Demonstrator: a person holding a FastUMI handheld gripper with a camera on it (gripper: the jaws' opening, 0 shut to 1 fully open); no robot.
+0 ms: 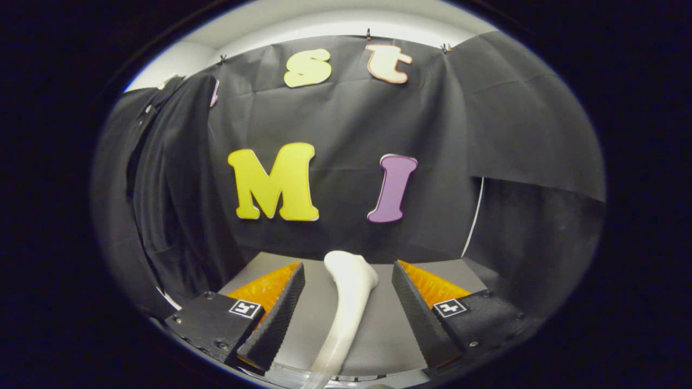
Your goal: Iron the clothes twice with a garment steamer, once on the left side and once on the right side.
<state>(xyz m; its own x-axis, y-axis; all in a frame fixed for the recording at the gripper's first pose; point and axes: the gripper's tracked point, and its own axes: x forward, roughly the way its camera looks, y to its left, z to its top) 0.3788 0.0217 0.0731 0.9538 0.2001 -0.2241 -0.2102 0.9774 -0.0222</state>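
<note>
While waiting beside the hanging dark garment (173, 205), held gripper (346, 302) fingers wide apart around white steamer (348, 302), touching neither side, probably to grasp it.

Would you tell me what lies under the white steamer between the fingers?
The steamer lies on the grey table, between the open gripper's fingers, touching neither. The table directly beneath it is covered.

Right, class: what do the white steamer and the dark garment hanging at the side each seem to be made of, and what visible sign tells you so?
Steamer, lying on the table between the open fingers of the gripper, which do not touch it: probably moulded plastic, since it is smooth, white and slightly glossy with soft highlights.
Garment: probably a thin matte woven fabric, since it hangs in soft vertical folds without shine.
</note>
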